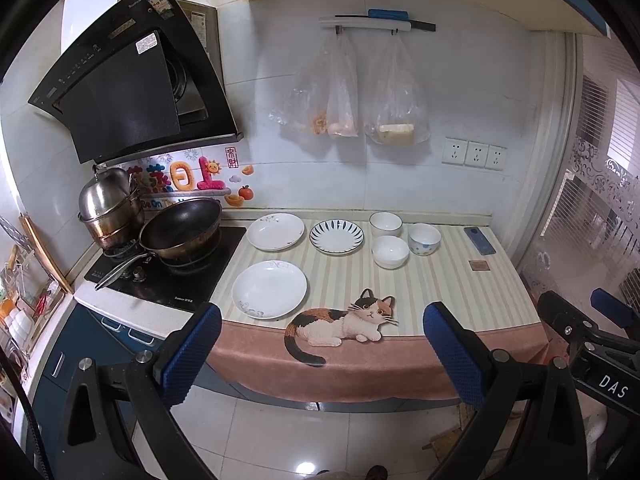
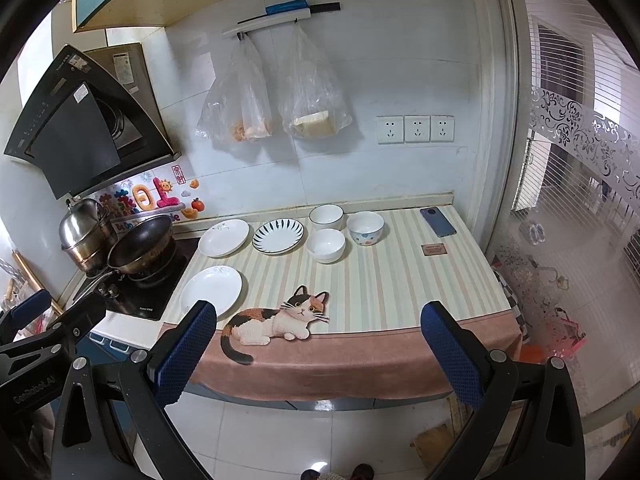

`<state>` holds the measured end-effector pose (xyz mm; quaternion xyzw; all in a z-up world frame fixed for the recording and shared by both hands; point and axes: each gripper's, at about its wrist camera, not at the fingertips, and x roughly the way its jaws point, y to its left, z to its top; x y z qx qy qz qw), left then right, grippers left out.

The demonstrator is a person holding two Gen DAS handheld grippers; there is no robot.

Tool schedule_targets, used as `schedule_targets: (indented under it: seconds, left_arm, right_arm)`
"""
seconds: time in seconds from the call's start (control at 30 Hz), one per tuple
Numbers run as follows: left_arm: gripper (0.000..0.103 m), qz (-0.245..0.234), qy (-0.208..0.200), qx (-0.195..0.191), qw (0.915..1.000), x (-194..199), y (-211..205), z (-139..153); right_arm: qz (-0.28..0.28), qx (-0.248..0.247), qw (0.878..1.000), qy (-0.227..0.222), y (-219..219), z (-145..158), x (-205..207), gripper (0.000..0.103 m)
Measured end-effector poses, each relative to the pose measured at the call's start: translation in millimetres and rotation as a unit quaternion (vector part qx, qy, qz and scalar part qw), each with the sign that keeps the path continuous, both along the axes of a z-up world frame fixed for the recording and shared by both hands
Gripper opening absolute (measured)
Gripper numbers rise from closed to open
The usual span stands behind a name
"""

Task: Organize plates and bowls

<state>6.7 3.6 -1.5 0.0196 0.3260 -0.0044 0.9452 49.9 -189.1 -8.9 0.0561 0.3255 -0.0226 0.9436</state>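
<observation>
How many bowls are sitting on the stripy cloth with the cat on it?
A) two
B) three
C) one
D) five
B: three bowls stand together at the back right of the cloth, the white-rimmed bowl, the plain white bowl in front of it, and the spotted bowl beside them; the other dishes there are flat plates.

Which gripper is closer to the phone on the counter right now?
Right, though only by a little. The right gripper sits off the counter's front edge nearer the phone end; the left gripper hangs farther toward the stove side.
</observation>
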Motion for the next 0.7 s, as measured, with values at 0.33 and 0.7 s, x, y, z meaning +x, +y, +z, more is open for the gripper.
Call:
schedule_targets:
  seconds: [0.33, 0.7]
  left_arm:
    - [0.103, -0.001, 0.001, 0.0, 1.0, 0.3, 0.4, 0.3]
    - [0.103, 0.003, -0.003, 0.002, 1.0, 9.7, -4.9, 3.6]
  right_arm:
    - [0.0, 0.0, 1.0, 0.0, -0.9, -1.7, 0.1, 0.103]
    - [0.001, 0.001, 1.0, 0.0, -1.2, -3.4, 0.3, 0.103]
